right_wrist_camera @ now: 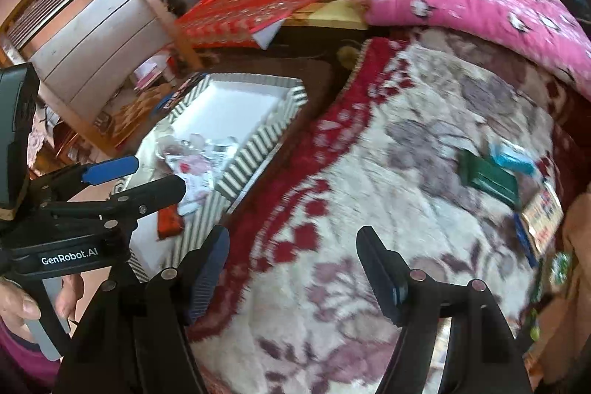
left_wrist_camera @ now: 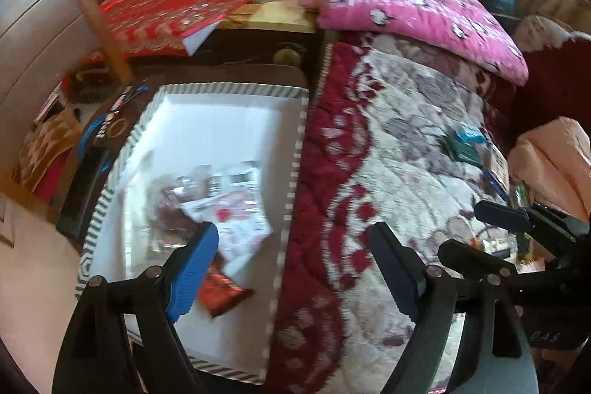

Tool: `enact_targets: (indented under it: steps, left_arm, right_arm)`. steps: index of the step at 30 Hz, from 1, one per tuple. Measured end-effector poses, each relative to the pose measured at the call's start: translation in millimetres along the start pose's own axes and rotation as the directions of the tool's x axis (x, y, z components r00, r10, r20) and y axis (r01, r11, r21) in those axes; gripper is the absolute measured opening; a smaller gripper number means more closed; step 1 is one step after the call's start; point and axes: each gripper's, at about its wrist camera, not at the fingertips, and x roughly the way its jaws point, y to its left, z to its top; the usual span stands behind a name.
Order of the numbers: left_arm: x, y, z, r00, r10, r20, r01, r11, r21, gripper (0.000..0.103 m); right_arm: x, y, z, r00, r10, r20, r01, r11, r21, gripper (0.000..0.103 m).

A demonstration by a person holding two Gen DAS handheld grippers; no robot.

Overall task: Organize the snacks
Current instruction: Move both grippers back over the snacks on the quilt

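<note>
A white box with a striped rim (left_wrist_camera: 229, 89) (right_wrist_camera: 258, 150) stands left of the bed. In it lie several snack packets: a white and pink one (left_wrist_camera: 240, 220) (right_wrist_camera: 195, 172), a red one (left_wrist_camera: 221, 294) (right_wrist_camera: 169, 222) and clear ones (left_wrist_camera: 207, 180). My left gripper (left_wrist_camera: 295, 261) (right_wrist_camera: 155, 172) is open and empty over the box's right rim. My right gripper (right_wrist_camera: 291, 268) (left_wrist_camera: 476, 228) is open and empty over the blanket. More snacks lie on the blanket at the right: a green pack (right_wrist_camera: 487, 176) (left_wrist_camera: 463, 150), a teal one (right_wrist_camera: 511, 157) and a colourful packet (right_wrist_camera: 543, 216).
A red and cream patterned blanket (left_wrist_camera: 388, 172) (right_wrist_camera: 369, 209) covers the bed. A pink quilt (left_wrist_camera: 413, 10) (right_wrist_camera: 480, 6) lies folded at its far end. A red cloth-covered table (left_wrist_camera: 184, 2) and a wooden post (left_wrist_camera: 96, 6) stand behind the box. A dark pack (left_wrist_camera: 99, 143) lies left of the box.
</note>
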Motion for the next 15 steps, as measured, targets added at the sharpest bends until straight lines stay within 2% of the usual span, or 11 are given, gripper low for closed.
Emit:
enact_targets:
  steps: [15]
  left_arm:
    - [21,-86,-7,0.995,-0.089,-0.048,0.095,0.986,0.139,0.083]
  right_arm:
    - [-51,-81,-45,0.991,-0.132,0.0,0.132,0.985,0.113,0.078]
